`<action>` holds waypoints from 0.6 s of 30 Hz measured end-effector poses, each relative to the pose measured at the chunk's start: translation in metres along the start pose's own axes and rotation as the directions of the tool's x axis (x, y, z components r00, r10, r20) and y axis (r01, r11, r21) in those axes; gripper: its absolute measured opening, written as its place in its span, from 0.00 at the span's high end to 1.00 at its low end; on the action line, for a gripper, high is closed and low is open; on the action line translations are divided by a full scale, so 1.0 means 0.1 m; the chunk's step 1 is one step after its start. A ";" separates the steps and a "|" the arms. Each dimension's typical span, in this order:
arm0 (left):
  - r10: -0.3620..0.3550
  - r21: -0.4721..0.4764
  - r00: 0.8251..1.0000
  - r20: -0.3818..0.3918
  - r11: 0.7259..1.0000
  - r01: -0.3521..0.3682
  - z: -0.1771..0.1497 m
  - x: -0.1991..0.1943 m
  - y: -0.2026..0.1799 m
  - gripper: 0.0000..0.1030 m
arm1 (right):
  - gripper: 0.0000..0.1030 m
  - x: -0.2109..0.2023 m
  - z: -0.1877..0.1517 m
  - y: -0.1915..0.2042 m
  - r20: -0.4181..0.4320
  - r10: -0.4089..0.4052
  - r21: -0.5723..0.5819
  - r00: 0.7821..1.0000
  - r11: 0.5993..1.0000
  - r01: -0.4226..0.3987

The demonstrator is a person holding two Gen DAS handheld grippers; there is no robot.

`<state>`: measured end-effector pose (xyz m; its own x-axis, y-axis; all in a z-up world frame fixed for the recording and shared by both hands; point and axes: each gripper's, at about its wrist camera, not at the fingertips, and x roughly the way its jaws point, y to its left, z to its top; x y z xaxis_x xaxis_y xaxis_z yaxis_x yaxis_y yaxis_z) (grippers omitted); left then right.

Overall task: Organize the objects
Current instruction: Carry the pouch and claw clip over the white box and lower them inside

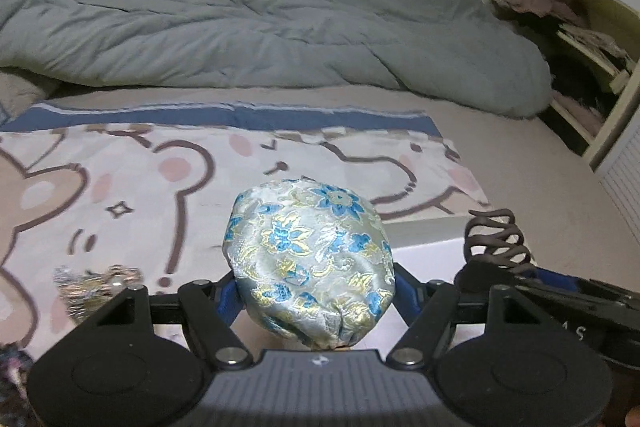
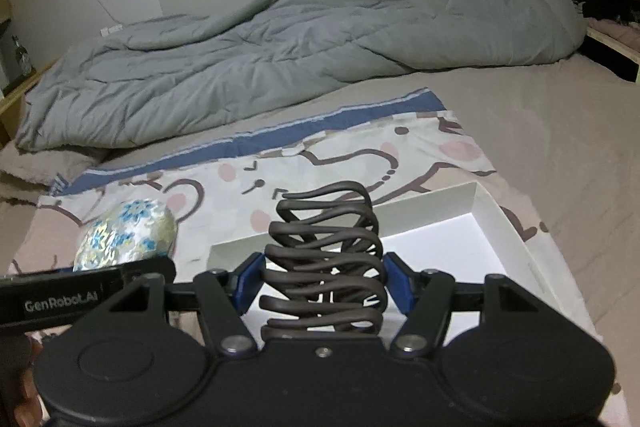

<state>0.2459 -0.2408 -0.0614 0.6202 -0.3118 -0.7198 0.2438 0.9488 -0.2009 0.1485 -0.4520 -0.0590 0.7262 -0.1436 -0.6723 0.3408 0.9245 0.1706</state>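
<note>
Left gripper (image 1: 314, 291) pinching round silver brocade pouch with blue and gold flowers (image 1: 310, 259), carried above cartoon bear-print cloth (image 1: 120, 187) on bed. Right gripper (image 2: 322, 285) clamped on dark brown wavy plastic hair claw (image 2: 324, 259), held over open white cardboard box (image 2: 484, 223) lying on same cloth. Rumpled grey quilt (image 2: 280, 55) heaped behind; small glittery item (image 1: 94, 283) at left, too blurred to identify.

I count one brocade pouch (image 1: 310, 263), one brown hair claw (image 2: 326, 263), one white box (image 2: 486, 223), one bear-print cloth (image 1: 120, 187), one grey quilt (image 2: 280, 55), my two grippers.
</note>
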 end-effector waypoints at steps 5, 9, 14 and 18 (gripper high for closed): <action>-0.017 0.041 0.999 -0.038 0.999 0.018 -0.05 0.29 -0.09 0.29 | 0.37 0.20 -0.05 -0.09 -0.034 -0.034 -0.014 0.999 0.999 0.034; -0.044 0.054 0.996 -0.074 0.997 0.048 -0.10 0.44 -0.13 0.29 | 0.37 0.40 -0.11 -0.21 -0.075 -0.070 -0.004 0.995 0.998 0.070; -0.043 0.087 0.996 -0.078 0.995 0.049 -0.12 0.56 -0.14 0.29 | 0.37 0.58 -0.16 -0.29 -0.100 -0.080 0.000 0.992 0.997 0.081; -0.041 0.094 0.995 -0.095 0.994 0.050 -0.13 0.63 -0.11 0.29 | 0.37 0.69 -0.16 -0.28 -0.106 -0.085 -0.002 0.991 0.996 0.085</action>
<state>0.2725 -0.2704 -0.1137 0.5359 -0.3442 -0.7709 0.3438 0.9229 -0.1731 0.1795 -0.4825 -0.1212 0.6275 -0.1830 -0.7568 0.3996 0.9099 0.1113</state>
